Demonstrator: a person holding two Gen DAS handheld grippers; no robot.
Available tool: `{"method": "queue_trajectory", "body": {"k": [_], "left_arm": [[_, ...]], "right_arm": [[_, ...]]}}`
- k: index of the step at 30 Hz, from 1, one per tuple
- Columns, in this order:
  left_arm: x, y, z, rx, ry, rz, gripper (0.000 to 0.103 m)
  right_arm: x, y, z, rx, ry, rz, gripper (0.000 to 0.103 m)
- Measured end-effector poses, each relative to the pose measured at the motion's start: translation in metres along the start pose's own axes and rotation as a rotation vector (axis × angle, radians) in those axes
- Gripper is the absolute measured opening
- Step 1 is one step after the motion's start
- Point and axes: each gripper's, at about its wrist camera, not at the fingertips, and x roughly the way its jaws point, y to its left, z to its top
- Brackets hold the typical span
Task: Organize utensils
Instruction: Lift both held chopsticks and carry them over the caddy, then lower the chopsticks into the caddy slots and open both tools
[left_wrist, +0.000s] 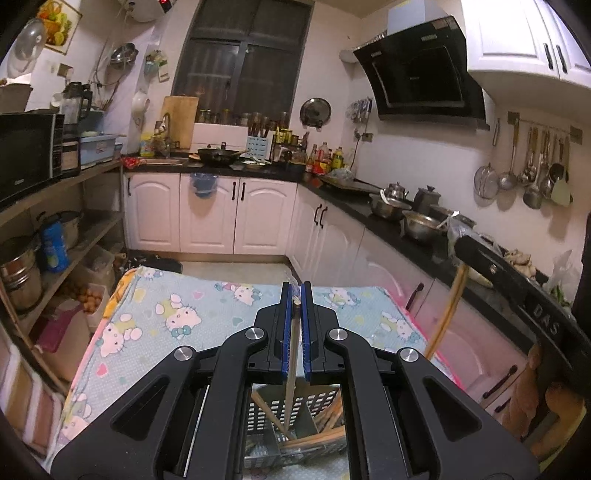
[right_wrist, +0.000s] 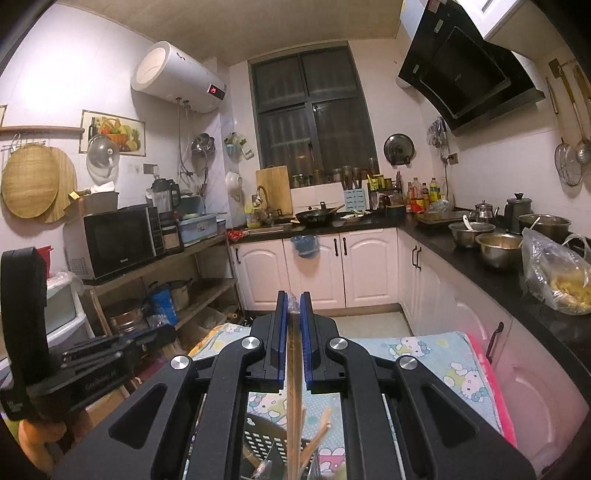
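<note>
Through your left wrist camera, your left claw (left_wrist: 296, 291) is pinched on a thin metal utensil (left_wrist: 291, 369) hanging into the perforated utensil caddy (left_wrist: 273, 413) on the cartoon-cat cloth (left_wrist: 177, 317); your right hand (left_wrist: 546, 398) shows only here. Through your right wrist camera, your right claw (right_wrist: 293, 301) is pinched on wooden chopsticks (right_wrist: 294, 406) above the caddy; the microwave (right_wrist: 122, 240) sits left.

A thin metal utensil (left_wrist: 291, 354) hangs upright, tip inside the perforated caddy (left_wrist: 317, 406). A brown wooden utensil (right_wrist: 294, 387) hangs likewise over that caddy (right_wrist: 264, 441), where wooden chopsticks (right_wrist: 317, 439) lean.
</note>
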Motion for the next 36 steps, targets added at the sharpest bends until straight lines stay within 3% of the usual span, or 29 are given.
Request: {"method": "queue_trajectory", "body": {"k": [16,33,36], "left_arm": [[0.025,-0.001,-0.041,0.013,0.093,-0.039,0.001],[0.023,0.007,-0.057,0.01,0.142,-0.041,0.001],[0.019,0.01,-0.06,0.006,0.149,-0.039,0.008]], "right_arm": [[0.037,-0.009,-0.06,0.022,0.053,0.004,0.007],[0.015,-0.024,-0.103,0.066,0.174,-0.009,0.008],[0.01,-0.024,-0.107,0.07,0.193,-0.005,0.008]]}}
